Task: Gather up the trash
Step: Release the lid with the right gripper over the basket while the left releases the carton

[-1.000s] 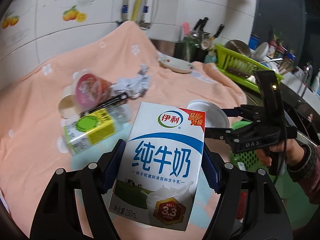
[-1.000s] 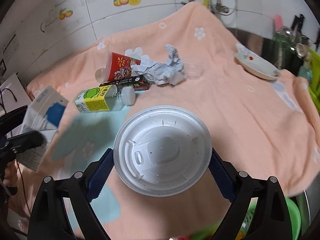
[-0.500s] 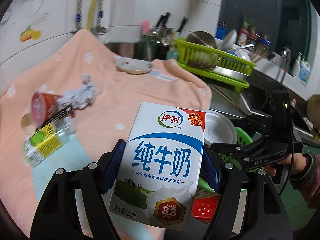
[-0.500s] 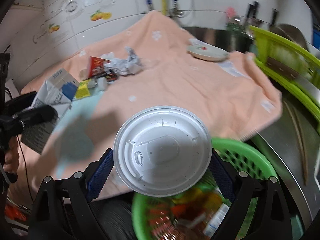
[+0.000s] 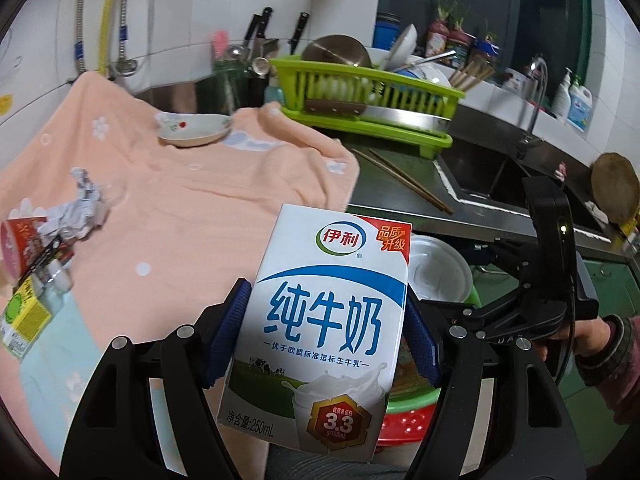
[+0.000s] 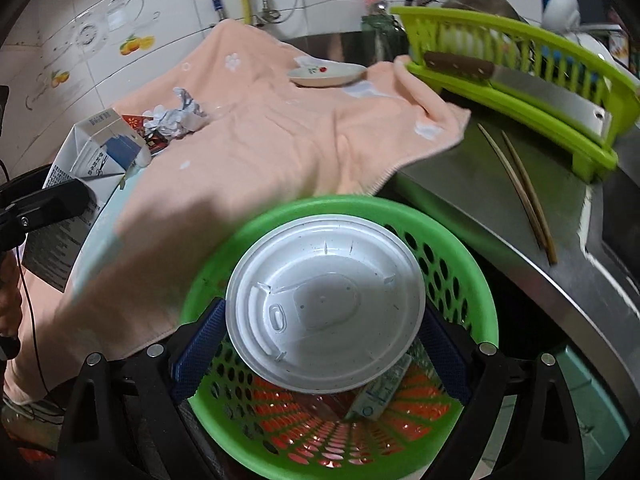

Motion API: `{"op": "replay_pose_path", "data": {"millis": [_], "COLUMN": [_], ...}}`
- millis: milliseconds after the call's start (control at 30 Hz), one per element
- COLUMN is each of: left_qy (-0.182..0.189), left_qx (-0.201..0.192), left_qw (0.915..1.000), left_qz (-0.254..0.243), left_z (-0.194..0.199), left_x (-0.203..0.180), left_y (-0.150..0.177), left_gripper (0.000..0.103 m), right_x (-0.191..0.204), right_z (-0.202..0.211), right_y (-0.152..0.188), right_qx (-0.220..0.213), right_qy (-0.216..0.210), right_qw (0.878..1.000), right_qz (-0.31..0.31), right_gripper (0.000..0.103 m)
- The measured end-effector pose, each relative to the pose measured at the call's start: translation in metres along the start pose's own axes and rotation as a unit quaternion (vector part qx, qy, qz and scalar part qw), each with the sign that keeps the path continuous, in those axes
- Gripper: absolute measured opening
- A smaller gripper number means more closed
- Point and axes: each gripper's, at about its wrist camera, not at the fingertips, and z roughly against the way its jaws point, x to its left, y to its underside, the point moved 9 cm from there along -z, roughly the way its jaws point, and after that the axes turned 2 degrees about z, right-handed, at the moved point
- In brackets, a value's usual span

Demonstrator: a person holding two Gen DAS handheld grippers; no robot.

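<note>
Right gripper [image 6: 322,344] clamps the white lid [image 6: 325,306] over the green basket [image 6: 476,276] (off the counter's edge); left gripper [image 5: 322,336] grips the milk carton [image 5: 324,316].

The left gripper [image 5: 326,334] points downward, its blue pads [image 5: 226,336] pressed against both sides of a milk carton [image 5: 324,312]. The right gripper [image 6: 320,340] also tilts down, jaws spread wide and clamped on a round white lid [image 6: 324,312]. A sleeved hand [image 5: 580,334] holds its handle.
</note>
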Motion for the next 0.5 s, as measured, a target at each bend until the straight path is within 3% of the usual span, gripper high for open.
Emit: {"op": "replay_pose_path", "data": {"millis": [500], "left_qy": [0.013], "left_qx": [0.027], "left_qw": [0.9996], "left_qz": [-0.001], "left_z": [-0.031], "left_x": [-0.021], "left_y": [0.003], "left_gripper": [0.071], "right_x": [-0.015], "right_z": [0.004], "right_y": [0.012], "right_qx": [-0.005], "right_qy": [0.006], "right_qw": [1.0], "right_qz": [-0.006], "right_gripper": [0.092]}}
